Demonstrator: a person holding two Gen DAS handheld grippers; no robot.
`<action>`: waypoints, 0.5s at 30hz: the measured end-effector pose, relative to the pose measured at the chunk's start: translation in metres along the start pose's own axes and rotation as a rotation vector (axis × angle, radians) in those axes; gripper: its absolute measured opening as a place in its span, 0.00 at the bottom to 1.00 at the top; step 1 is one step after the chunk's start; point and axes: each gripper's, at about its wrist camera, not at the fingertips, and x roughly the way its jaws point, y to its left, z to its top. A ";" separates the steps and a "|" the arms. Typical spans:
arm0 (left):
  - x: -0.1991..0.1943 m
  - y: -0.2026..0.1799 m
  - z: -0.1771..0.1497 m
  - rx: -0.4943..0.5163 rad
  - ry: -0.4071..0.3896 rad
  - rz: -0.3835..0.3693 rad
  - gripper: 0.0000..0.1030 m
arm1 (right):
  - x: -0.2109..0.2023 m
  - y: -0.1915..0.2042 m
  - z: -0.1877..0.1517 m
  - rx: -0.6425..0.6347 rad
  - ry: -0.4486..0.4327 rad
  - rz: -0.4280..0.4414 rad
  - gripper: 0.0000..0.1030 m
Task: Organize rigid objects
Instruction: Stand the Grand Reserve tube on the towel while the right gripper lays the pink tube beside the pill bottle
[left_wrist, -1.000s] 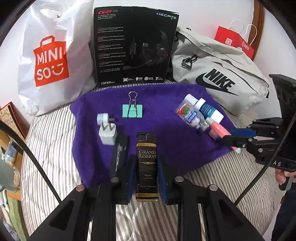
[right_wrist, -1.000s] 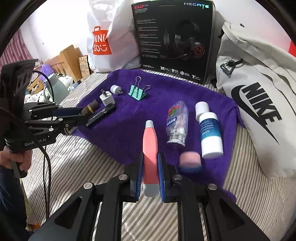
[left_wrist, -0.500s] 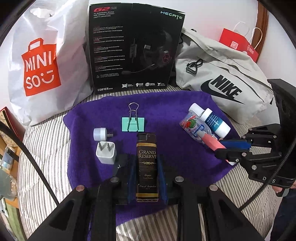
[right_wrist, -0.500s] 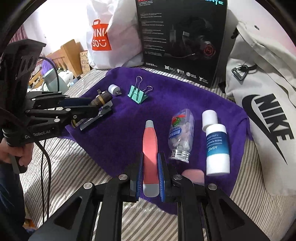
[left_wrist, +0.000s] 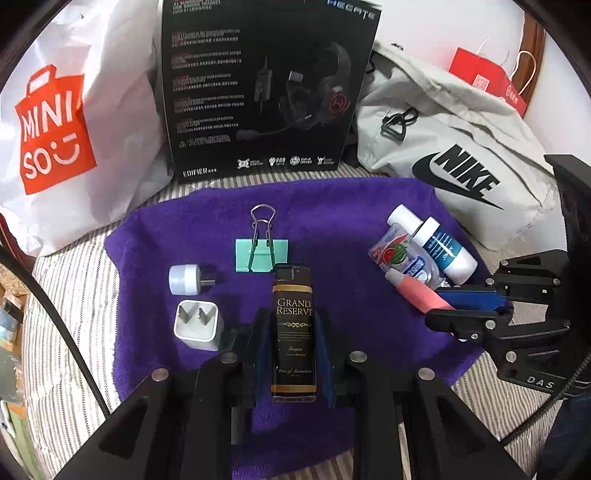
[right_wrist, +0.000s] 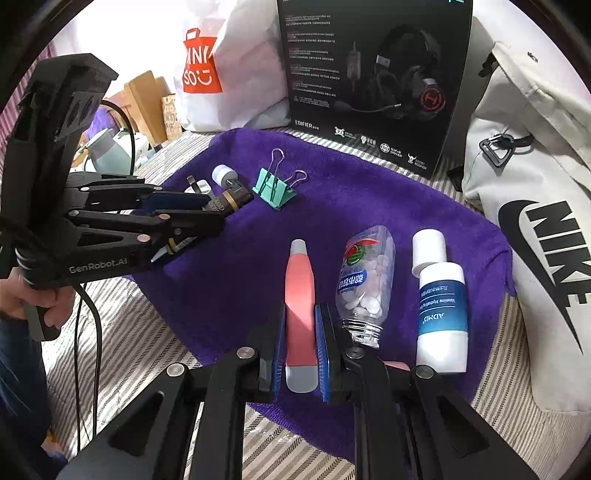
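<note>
My left gripper (left_wrist: 293, 328) is shut on a black lighter (left_wrist: 294, 332) labelled Grand Reserve, held over the purple towel (left_wrist: 340, 206). A white plug adapter (left_wrist: 197, 324) and a small white USB light (left_wrist: 184, 279) lie to its left, and a mint binder clip (left_wrist: 261, 253) lies just ahead. My right gripper (right_wrist: 300, 343) is shut on a pink tube (right_wrist: 300, 295). Beside the tube lie a clear candy bottle (right_wrist: 364, 280) and a white lotion bottle (right_wrist: 441, 306). A pink item shows partly behind the right gripper's finger.
A black headset box (left_wrist: 266, 85) stands at the back of the towel, with a white Miniso bag (left_wrist: 62, 122) left of it and a grey Nike bag (left_wrist: 454, 147) right. A red paper bag (left_wrist: 487, 79) stands behind. The towel lies on striped bedding (left_wrist: 70, 295).
Both grippers have moved forward over the towel with the lighter and the pink tube still held. The pink item by the right gripper is now mostly hidden.
</note>
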 end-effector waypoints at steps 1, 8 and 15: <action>0.003 0.000 0.000 -0.003 0.006 -0.003 0.22 | 0.002 0.000 -0.001 -0.002 0.007 0.000 0.15; 0.016 -0.002 0.000 0.006 0.033 0.003 0.22 | 0.018 -0.003 -0.006 -0.001 0.041 0.000 0.15; 0.029 -0.004 -0.001 0.016 0.062 0.015 0.22 | 0.025 -0.005 -0.009 0.001 0.050 -0.003 0.15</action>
